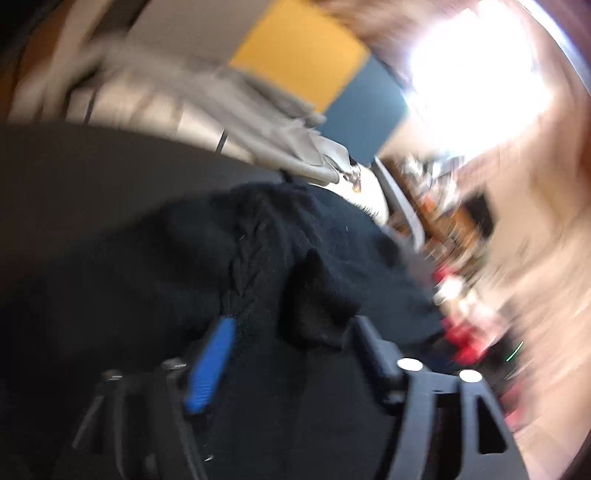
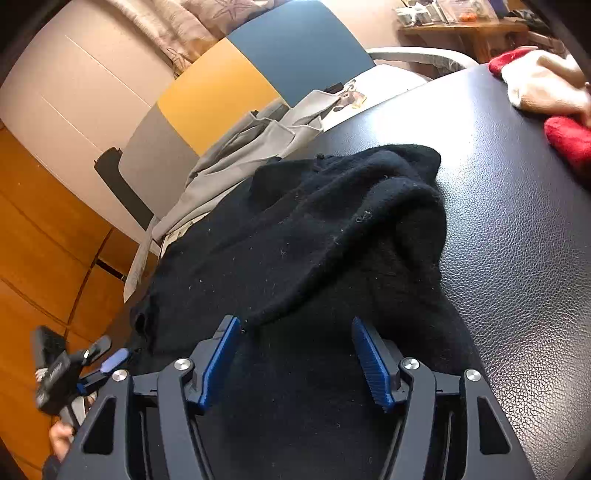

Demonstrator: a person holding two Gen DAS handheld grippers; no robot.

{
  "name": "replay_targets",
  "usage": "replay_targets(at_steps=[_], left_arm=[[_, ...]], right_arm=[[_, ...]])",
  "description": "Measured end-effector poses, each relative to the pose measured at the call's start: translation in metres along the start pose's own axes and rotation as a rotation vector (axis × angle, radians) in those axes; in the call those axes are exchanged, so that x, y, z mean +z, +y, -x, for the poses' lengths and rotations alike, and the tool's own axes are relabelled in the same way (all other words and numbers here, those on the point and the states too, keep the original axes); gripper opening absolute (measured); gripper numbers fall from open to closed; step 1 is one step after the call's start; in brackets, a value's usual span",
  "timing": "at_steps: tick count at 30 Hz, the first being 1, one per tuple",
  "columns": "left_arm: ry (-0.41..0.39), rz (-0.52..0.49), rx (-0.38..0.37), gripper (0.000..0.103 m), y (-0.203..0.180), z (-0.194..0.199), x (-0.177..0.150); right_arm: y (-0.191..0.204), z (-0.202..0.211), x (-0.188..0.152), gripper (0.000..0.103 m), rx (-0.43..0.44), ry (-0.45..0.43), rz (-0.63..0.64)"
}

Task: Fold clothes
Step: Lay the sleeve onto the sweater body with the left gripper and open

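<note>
The soft black knitted sweater (image 2: pixel 314 236) lay bunched on the dark leather bench (image 2: pixel 517 229). Both the left gripper (image 1: pixel 291 325) and right gripper (image 2: pixel 295 325) were spread wide over its near edge, pinching nothing.

A dark leather-textured surface (image 2: pixel 517 229) filled the right. Behind it stood a panel in grey, yellow (image 2: pixel 218 92) and blue bands, with orange floor tiles (image 2: pixel 40 258) below and a cluttered wooden shelf (image 2: pixel 465 29) farther off.
</note>
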State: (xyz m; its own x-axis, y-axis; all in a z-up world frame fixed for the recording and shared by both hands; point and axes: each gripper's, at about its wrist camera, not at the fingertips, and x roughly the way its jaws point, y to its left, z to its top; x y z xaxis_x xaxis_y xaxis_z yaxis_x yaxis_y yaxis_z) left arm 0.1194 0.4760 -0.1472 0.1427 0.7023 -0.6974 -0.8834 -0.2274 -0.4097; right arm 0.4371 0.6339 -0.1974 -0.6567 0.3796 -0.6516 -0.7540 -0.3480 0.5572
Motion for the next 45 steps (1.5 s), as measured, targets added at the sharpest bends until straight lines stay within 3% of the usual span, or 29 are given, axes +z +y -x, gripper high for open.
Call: replay_targets(at_steps=[2,4,10,12,18,20,25,28,32,36,40,43,45], left_arm=[[0.000,-0.197,0.125,0.086,-0.032,-0.002,-0.011],[0.009,-0.306,0.194,0.086,-0.051,-0.012,-0.020],[0.044,-0.349,0.289,0.084,-0.061,-0.040,-0.016],[0.049,-0.340,0.284,0.084,-0.061,-0.045,-0.010],[0.047,-0.273,0.287,0.082,-0.053,-0.053,0.006],[0.041,-0.229,0.276,0.071,-0.047,-0.051,0.009],[0.070,-0.124,0.256,0.059,-0.031,-0.054,0.017],[0.073,-0.063,0.200,0.027,-0.025,-0.049,0.020],[0.049,0.086,0.078,0.010,-0.005,-0.035,0.025],[-0.002,0.242,-0.040,0.008,0.023,-0.015,0.023],[0.002,0.276,-0.075,0.004,0.038,-0.009,0.024],[0.020,0.309,-0.091,0.026,0.046,-0.012,0.023],[0.041,0.336,-0.069,0.031,0.052,-0.016,0.020]], right_arm=[[-0.001,0.000,-0.001,0.067,0.010,-0.005,0.001],[-0.001,0.000,-0.001,0.068,0.012,-0.007,0.008],[-0.001,0.000,-0.003,0.068,0.011,-0.015,0.031],[-0.001,0.000,-0.003,0.069,0.017,-0.016,0.033],[0.000,0.000,-0.004,0.074,0.026,-0.025,0.056],[0.001,0.000,-0.005,0.074,0.026,-0.025,0.056],[-0.001,0.001,-0.005,0.075,0.044,-0.030,0.041],[-0.004,0.002,-0.003,0.075,0.056,-0.026,0.028],[-0.017,0.007,0.003,0.075,0.138,-0.018,-0.100],[-0.034,0.016,0.005,0.074,0.250,-0.044,-0.238],[-0.052,0.023,0.005,0.074,0.348,-0.078,-0.384],[-0.055,0.025,0.004,0.074,0.351,-0.075,-0.405],[-0.050,0.024,0.003,0.074,0.330,-0.062,-0.379]])
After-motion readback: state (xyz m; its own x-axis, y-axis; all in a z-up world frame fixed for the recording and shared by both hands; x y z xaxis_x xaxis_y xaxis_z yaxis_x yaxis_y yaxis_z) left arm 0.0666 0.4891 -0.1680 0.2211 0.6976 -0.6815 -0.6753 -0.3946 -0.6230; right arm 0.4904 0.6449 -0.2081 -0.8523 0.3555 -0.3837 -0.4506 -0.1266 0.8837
